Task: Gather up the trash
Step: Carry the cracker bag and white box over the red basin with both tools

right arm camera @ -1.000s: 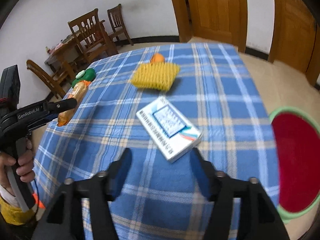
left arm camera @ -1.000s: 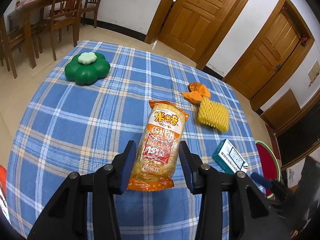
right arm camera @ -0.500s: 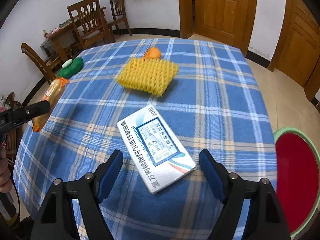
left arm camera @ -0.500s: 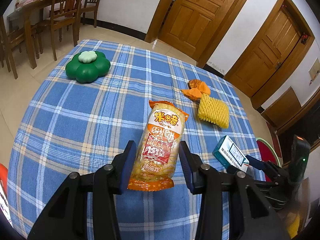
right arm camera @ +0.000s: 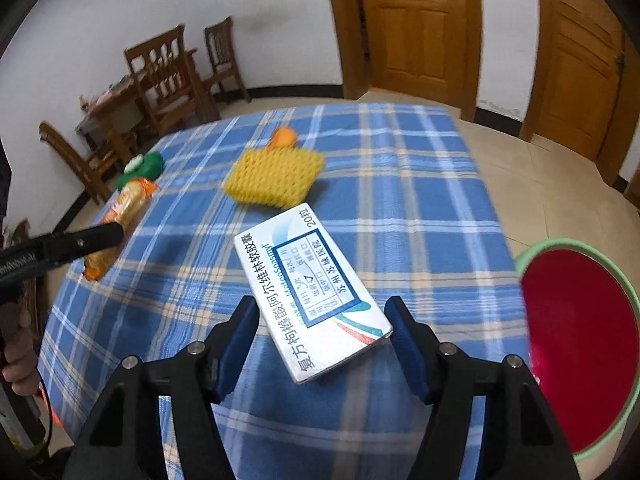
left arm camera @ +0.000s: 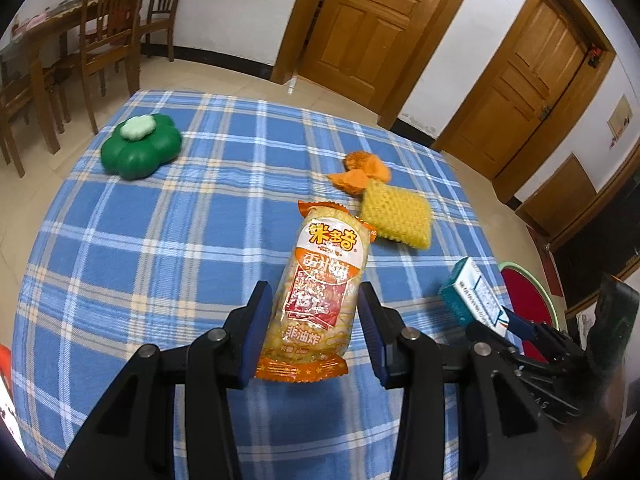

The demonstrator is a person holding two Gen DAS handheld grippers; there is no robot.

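Observation:
My left gripper (left arm camera: 316,336) is shut on an orange snack bag (left arm camera: 324,280), gripping its lower half above the blue checked tablecloth (left arm camera: 160,260). A white and teal medicine box (right arm camera: 308,292) lies slantwise between the jaws of my right gripper (right arm camera: 324,340). The jaws are closing and the blue pads (right arm camera: 240,332) touch its sides. In the left wrist view the box (left arm camera: 472,296) is at the table's right edge. A yellow foam fruit net (right arm camera: 274,178) and orange peel (right arm camera: 284,136) lie further back on the cloth.
A green clover-shaped container (left arm camera: 140,146) sits at the far left of the table. A red basin with a green rim (right arm camera: 576,320) stands on the floor to the right of the table. Wooden chairs (left arm camera: 108,20) and doors line the far walls. A person's hand (right arm camera: 16,344) holds the left gripper's handle.
My right gripper moved forward over the medicine box, widened, then narrowed onto its sides. The left gripper shifted a little, with the snack bag still in it.

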